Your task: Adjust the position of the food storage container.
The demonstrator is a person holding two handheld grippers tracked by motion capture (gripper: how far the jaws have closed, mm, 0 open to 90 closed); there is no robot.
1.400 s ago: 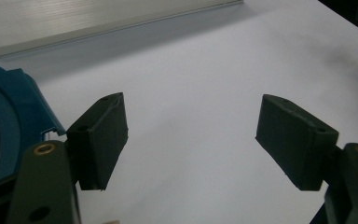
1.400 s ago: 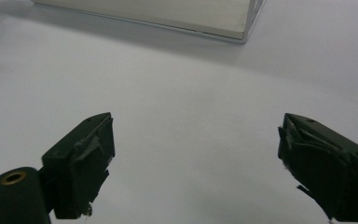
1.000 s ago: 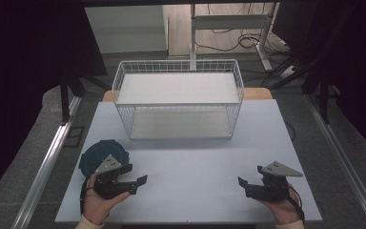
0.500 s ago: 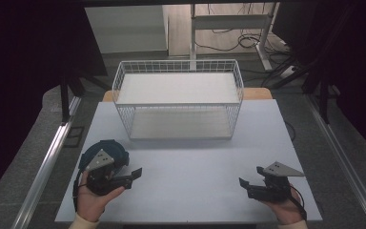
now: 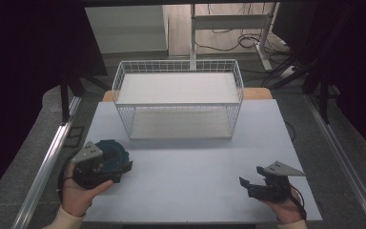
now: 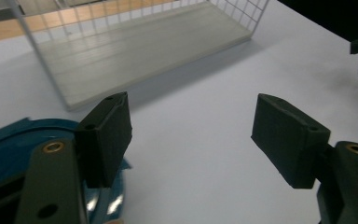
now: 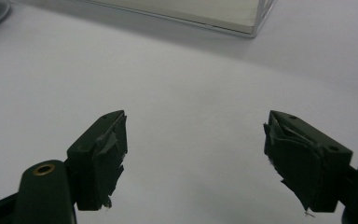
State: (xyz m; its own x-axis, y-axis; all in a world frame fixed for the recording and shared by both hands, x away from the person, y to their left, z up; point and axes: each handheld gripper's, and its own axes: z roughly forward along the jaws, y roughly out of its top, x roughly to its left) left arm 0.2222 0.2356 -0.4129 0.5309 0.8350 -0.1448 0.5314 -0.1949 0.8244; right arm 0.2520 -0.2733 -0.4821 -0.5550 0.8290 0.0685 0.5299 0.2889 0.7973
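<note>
High view: tabletop [image 5: 190,186] carries an empty wire basket [image 5: 178,98], teal plate [image 5: 110,155] lies at front left, untouched, beside the open left hand-held gripper [image 5: 124,167]; right hand-held gripper [image 5: 244,185], jaws just closing, holds nothing, so nothing is placed yet.

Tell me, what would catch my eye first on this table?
Probably the white wire basket standing at the far middle of the pale table, with nothing visible inside it. Next, the dark blue round object at the near left, right beside the open left gripper. The right gripper hangs open over bare table at the near right.
</note>
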